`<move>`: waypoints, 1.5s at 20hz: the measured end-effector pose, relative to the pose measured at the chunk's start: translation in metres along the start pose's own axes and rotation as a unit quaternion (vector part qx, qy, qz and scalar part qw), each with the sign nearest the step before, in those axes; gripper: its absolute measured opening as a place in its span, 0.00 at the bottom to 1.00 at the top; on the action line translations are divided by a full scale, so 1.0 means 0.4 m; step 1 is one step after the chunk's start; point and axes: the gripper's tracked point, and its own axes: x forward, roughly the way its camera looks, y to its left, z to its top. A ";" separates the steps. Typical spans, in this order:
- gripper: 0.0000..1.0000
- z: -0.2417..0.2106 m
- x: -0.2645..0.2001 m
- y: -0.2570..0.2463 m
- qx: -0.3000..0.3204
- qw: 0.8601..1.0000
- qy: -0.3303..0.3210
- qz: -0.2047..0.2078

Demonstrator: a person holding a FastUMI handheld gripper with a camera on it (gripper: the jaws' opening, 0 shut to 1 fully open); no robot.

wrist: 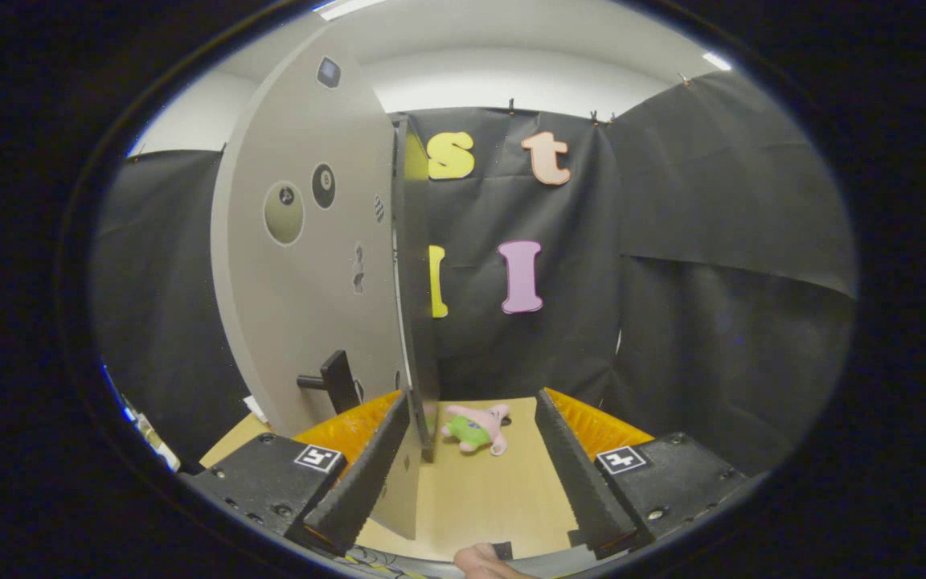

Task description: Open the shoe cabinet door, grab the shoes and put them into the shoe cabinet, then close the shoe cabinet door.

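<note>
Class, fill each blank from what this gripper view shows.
1. The tongs are ____, gripping nothing.
2. The grey cabinet door carries a black ____ low on its face.
3. A pink and green plush toy lies on the wooden ____, beyond the fingertips.

Missing words: open; handle; table

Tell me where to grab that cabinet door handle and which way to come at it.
Grip the black handle low on the grey cabinet door, on the bar that juts out from the door's face. It sticks out sideways, so coming from in front of the face with one finger above and one below probably suits best. The gripper is open now, its fingers straddling the door's free edge.
</note>
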 end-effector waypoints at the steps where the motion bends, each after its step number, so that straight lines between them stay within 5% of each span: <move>1: 0.99 -0.009 0.011 0.012 -0.002 1.000 0.004 0.008; 3: 0.98 -0.027 0.017 0.053 0.001 1.000 0.011 0.026; 11: 0.91 -0.026 -0.001 0.093 0.007 1.000 -0.006 -0.024; 16: 0.92 -0.028 -0.007 0.153 0.003 1.000 -0.007 -0.017; 30: 0.92 -0.045 0.057 0.525 0.019 0.999 0.020 0.025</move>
